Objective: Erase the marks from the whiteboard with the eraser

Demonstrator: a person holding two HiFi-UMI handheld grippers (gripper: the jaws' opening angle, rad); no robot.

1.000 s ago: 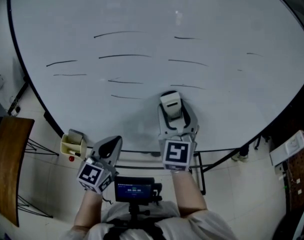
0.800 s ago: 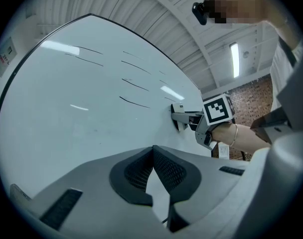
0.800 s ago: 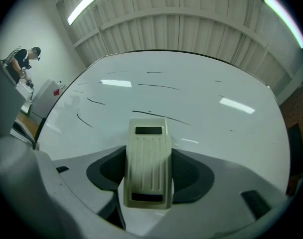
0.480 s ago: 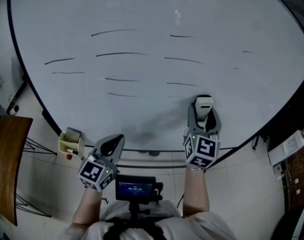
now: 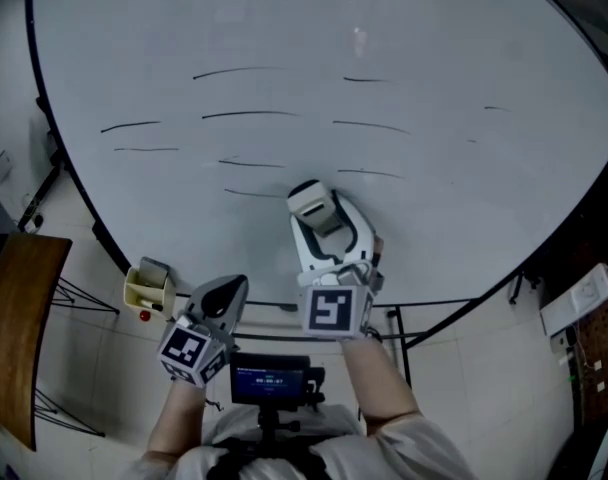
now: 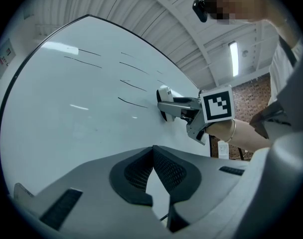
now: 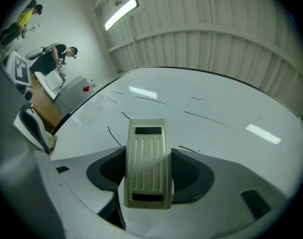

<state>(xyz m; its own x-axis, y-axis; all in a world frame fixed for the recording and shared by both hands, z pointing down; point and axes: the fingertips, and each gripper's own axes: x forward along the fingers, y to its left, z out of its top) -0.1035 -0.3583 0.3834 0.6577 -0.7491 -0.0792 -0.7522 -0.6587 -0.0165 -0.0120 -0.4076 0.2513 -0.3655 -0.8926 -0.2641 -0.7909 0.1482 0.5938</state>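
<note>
**Cream ribbed plastic eraser [image 7: 147, 163] against the large white, black-framed whiteboard [image 5: 434, 28]**

There is one eraser, and the right gripper [image 7: 149, 172] has its two grey jaws clenched on the eraser's long sides. The ribbed back faces the camera. In the left gripper view the eraser's far face meets the board surface. It sits low on the board near the middle, just beside the right end of the lowest stroke.

In the head view ten thin black strokes [image 5: 249, 114] can be counted. They lie in four loose rows, all roughly level, and there is one tiny fleck further right.

The left gripper [image 6: 152, 156] is clenched on nothing, with its dark textured pads meeting at the tips. It is held low, off the board's bottom edge and well apart from the eraser. There are two grippers, and each carries one cube with black-and-white square markers [image 5: 329, 311].

One small yellowish open box [image 5: 146, 286] hangs at the board's lower left edge; what is in it cannot be made out. A small red thing [image 5: 144, 316] lies just below it. At the person's chest sits a black device with a lit screen [image 5: 271, 378], whose characters are too small to read. A brown wooden panel [image 5: 14, 328] stands at the far left. No other writing is legible.
</note>
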